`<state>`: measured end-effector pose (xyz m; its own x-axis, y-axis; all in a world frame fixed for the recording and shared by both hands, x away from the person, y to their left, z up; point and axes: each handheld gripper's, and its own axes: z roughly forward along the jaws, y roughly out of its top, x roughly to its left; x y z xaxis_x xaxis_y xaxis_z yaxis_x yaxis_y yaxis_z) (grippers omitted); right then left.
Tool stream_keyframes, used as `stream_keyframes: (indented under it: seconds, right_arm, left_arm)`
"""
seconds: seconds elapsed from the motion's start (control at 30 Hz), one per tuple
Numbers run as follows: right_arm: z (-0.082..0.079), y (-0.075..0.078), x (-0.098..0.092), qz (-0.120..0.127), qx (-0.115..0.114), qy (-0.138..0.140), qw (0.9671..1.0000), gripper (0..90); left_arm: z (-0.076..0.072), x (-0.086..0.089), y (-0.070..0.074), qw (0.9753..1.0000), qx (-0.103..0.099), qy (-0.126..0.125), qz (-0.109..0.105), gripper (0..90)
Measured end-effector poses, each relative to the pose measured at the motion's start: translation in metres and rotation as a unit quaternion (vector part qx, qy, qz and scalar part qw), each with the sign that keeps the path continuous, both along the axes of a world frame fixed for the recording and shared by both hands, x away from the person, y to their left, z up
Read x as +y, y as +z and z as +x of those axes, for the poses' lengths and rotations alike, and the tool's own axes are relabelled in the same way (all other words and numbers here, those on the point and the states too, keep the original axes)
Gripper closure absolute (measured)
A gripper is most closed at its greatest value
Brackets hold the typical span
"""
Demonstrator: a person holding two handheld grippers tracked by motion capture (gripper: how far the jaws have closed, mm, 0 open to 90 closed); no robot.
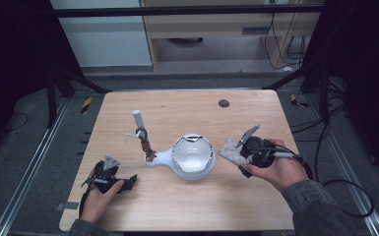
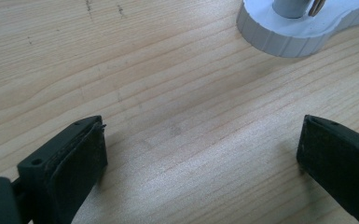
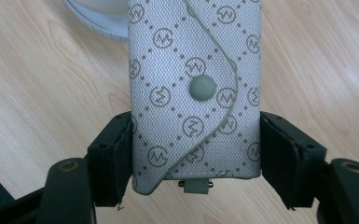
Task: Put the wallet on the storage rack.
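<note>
- Right gripper (image 3: pixel 196 144): jaws pressed on both long sides of a grey patterned pouch (image 3: pixel 193 93), snap button facing up.
- Pouch (image 1: pixel 232 151): held just right of the white dish (image 1: pixel 193 156), at the table's (image 1: pixel 187 206) right middle.
- Left gripper (image 2: pixel 200 154): jaws wide apart, holding nothing, low over bare wood near the left side.
- Stand post (image 1: pixel 138 120): upright, left of the dish.
- Handling note: likely bound for the dish; keep the grip level, lift clear of the rim, release low.

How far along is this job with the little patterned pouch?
Done: the right gripper has the grey pouch clamped between its jaws, beside the white dish. In hand: carrying it. Left, probably: setting it in the dish. The left gripper waits open over bare table.
</note>
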<state>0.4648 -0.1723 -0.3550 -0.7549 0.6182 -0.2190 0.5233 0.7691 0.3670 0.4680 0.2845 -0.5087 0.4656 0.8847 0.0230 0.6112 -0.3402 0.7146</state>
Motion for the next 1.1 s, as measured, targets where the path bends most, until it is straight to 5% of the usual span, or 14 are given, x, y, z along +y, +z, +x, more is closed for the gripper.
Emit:
stream_keyframes:
  seconds: [0.63,1.1]
  right_arm:
    - [-0.009,0.02,0.037,-0.016,-0.007,0.051,0.9986,31.8]
    - [-0.007,0.013,0.073,-0.032,0.006,0.081,0.9962,31.9]
  left_arm:
    - [0.0,0.0,0.0,1.0,-0.001,0.002,-0.001,0.8]
    - [0.0,0.0,0.0,1.0,-0.001,0.002,0.0,0.7]
